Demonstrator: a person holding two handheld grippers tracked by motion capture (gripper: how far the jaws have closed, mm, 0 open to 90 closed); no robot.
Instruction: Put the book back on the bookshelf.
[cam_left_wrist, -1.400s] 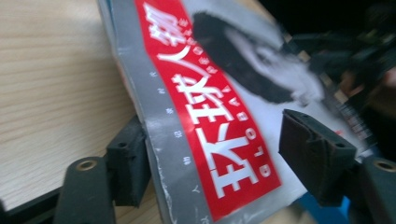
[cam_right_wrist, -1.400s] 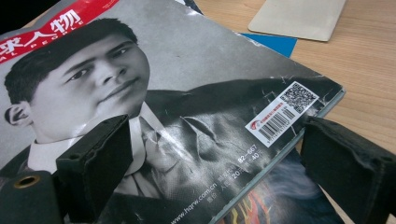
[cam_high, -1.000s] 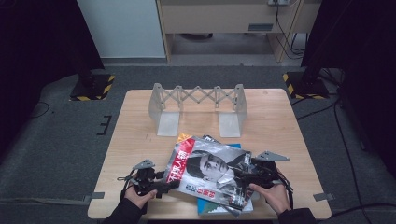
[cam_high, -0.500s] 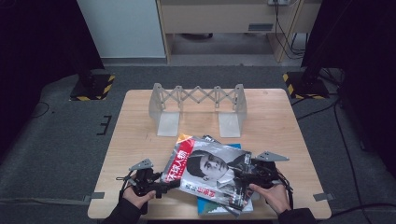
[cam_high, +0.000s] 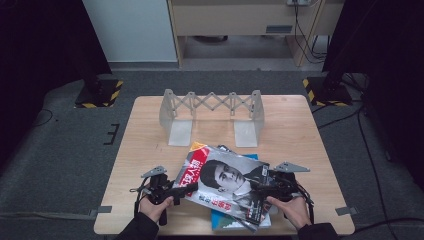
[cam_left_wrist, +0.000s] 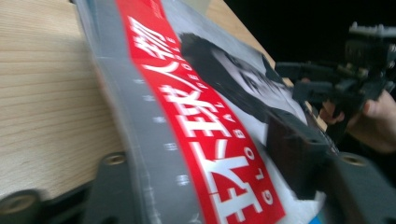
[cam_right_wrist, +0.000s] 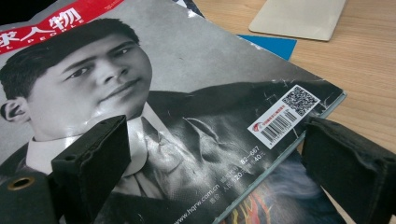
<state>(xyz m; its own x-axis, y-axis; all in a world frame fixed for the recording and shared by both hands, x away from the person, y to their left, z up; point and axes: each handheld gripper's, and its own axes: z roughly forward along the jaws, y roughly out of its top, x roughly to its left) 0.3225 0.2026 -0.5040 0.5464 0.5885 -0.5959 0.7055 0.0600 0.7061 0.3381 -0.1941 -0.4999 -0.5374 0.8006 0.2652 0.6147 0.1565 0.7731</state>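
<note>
Now the left gripper (cam_high: 181, 190) has been closing on the magazine (cam_high: 227, 182) spine (red-banded cover), right gripper (cam_high: 260, 186) gaping over its edge.

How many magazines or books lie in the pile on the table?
3 at least. The top magazine, with a red band, lies tilted on the pile. A second magazine with a dark colourful cover lies under it. A blue book lies at the bottom. More may be hidden beneath.

The magazine (cam_high: 227, 182) lies atop the stack, before the rack (cam_high: 212, 112).
</note>
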